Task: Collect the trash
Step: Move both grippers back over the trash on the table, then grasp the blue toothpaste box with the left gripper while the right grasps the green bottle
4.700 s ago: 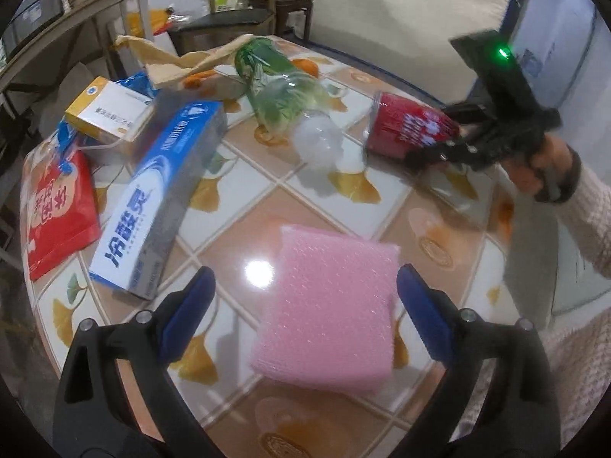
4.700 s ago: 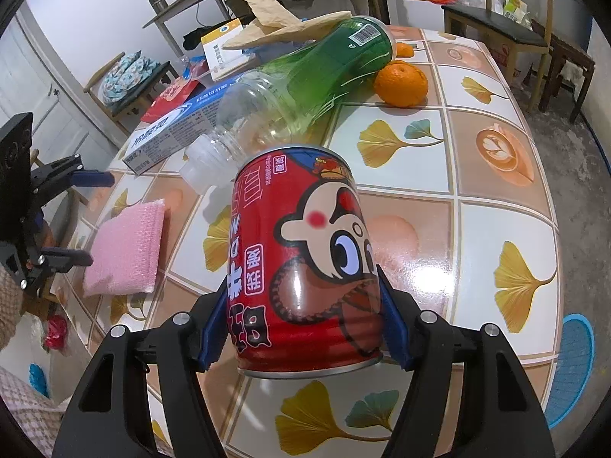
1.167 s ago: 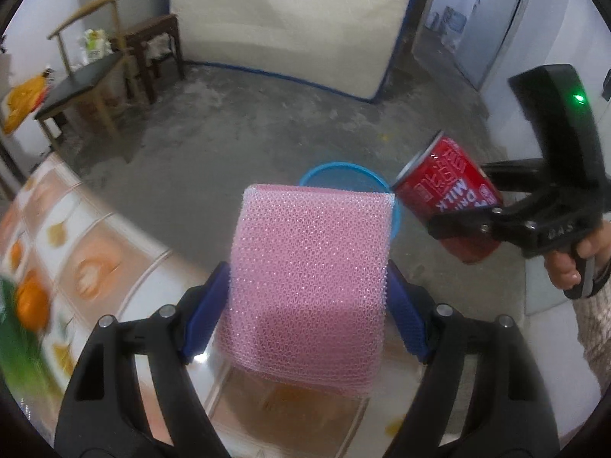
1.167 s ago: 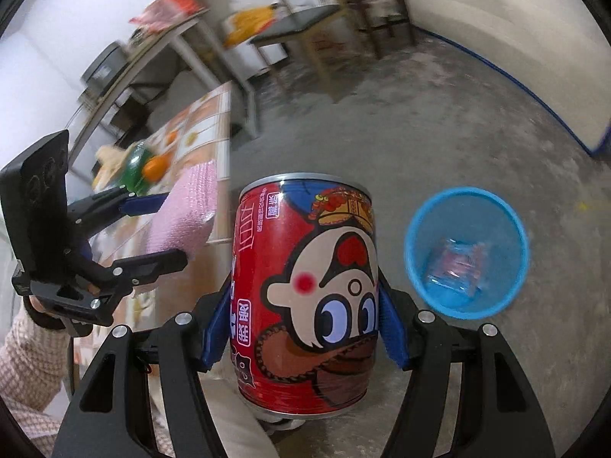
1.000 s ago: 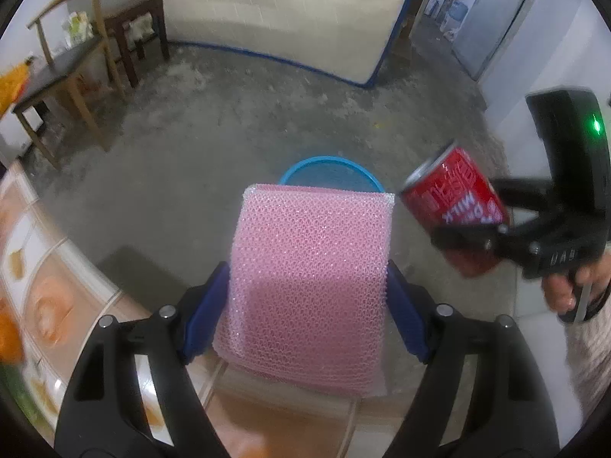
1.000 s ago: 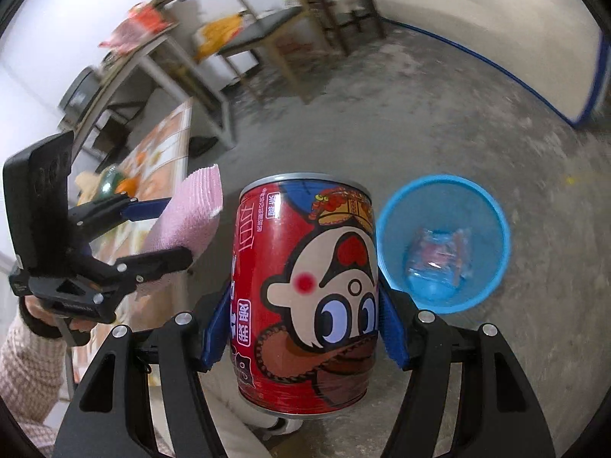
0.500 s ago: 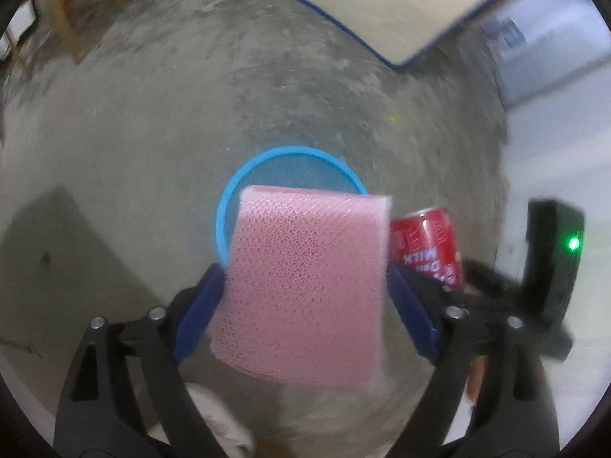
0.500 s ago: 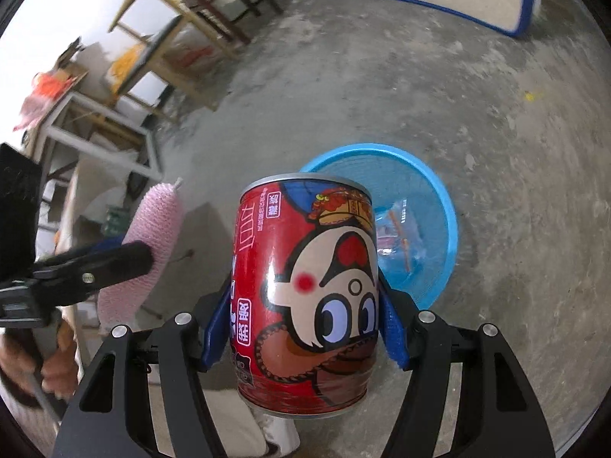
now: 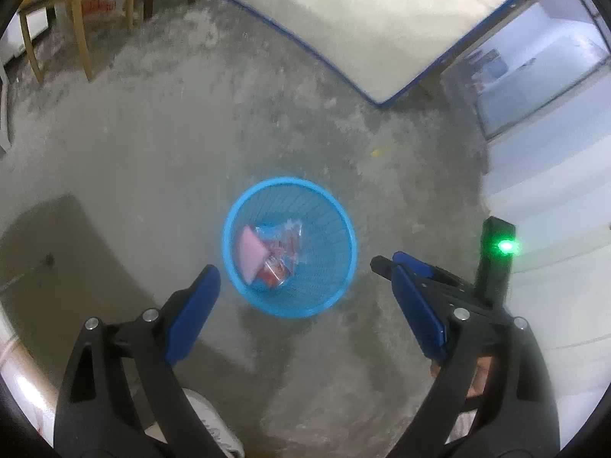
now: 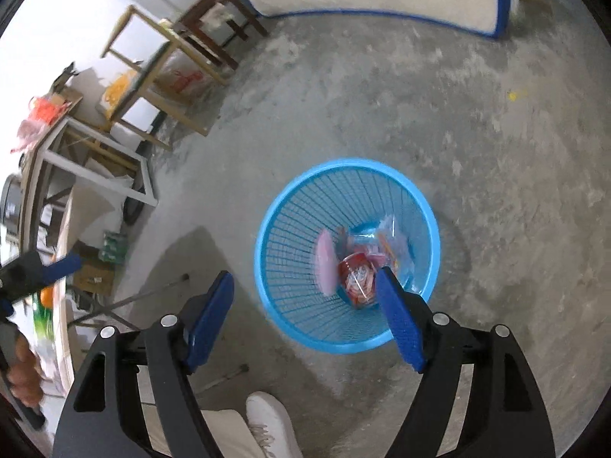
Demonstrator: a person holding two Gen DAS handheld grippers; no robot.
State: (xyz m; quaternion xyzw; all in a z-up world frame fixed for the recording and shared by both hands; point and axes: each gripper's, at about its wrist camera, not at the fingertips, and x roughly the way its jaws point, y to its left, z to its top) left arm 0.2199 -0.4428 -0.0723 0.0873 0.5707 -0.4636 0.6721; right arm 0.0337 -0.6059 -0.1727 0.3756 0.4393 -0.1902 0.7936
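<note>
A bin (image 9: 345, 229) stands on the bare floor (image 9: 152, 145), and both grippers hang above it. Inside the bin lie a sponge (image 9: 250, 253), a can (image 10: 357, 278) and a plastic wrapper (image 9: 288, 236), all close together, with the sponge at the left of the can. A shoe (image 10: 269, 425) is on the floor just in front of the bin. Chairs (image 10: 191, 57) and a table (image 10: 57, 198) stand well apart from it, off to the left.
</note>
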